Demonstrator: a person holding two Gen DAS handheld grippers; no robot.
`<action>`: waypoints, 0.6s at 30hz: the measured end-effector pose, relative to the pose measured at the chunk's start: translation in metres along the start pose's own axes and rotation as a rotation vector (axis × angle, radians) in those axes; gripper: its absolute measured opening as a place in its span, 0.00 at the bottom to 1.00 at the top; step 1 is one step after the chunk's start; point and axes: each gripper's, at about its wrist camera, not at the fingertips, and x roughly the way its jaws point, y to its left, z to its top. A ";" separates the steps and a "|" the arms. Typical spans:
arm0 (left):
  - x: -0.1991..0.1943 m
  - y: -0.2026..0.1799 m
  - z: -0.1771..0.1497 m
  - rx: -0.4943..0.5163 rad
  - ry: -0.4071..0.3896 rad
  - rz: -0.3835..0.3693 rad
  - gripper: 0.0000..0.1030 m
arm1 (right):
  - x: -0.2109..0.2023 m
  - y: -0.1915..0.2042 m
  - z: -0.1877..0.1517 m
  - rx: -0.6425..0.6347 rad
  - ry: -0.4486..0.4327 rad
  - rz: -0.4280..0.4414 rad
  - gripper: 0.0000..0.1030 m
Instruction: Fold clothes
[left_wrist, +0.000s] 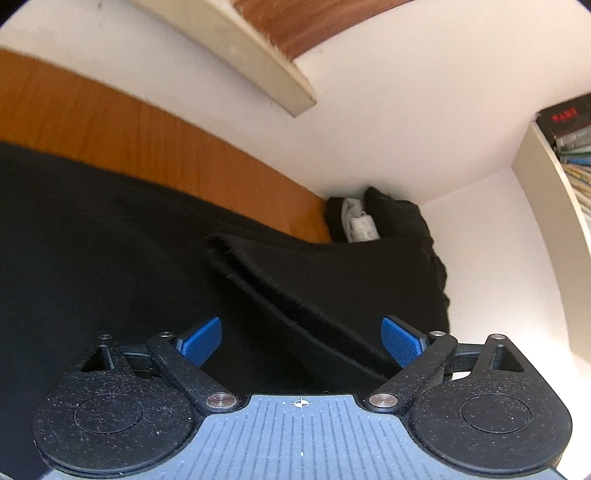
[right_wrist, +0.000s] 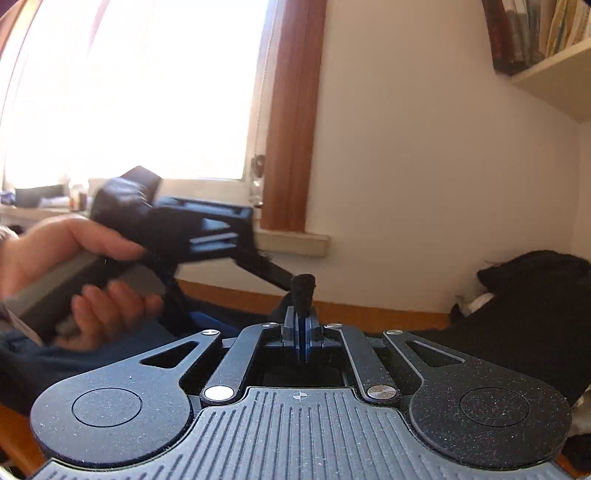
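Right, the right claw (right_wrist: 303, 332) first: its blue pads are pressed together with a dark tuft of cloth (right_wrist: 303, 291) pinched between them and sticking up past the tips. So that one has a grip on the black garment (right_wrist: 517, 332), which spreads away from it to the right and rises into a rumpled heap against the wall.

Over to the left claw (left_wrist: 301, 341): spread wide, blue pads (left_wrist: 201, 341) well apart, nothing between them. It hangs just above the black garment (left_wrist: 110, 240), and a doubled edge with a stitched hem (left_wrist: 295, 299) runs slantwise straight through the gap between the pads. In the right-hand view a hand (right_wrist: 55, 266) holds that left tool by its handle, above and to the left of the pinched tuft.

How far along? I'd judge it somewhere in the middle. One layer does lie over another along that hem, so some fold looks to be there, but the far end near the corner is bunched, with something white (left_wrist: 360, 221) tucked into it. No neat, squared stack shows anywhere. Whether the bunched part belongs to this garment or is a separate pile, I cannot tell.

Beyond the cloth there's an orange wooden surface (left_wrist: 110, 122), then the white wall and a shelf of books (right_wrist: 535, 29).
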 end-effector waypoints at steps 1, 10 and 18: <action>0.005 0.000 0.000 -0.010 0.008 -0.004 0.92 | 0.000 0.001 0.000 -0.006 0.000 -0.003 0.04; 0.014 0.000 0.003 0.072 0.035 -0.009 0.09 | -0.017 0.021 0.004 -0.046 0.005 0.050 0.04; -0.082 -0.006 0.017 0.240 -0.066 -0.016 0.03 | -0.013 0.068 0.030 -0.099 -0.009 0.164 0.04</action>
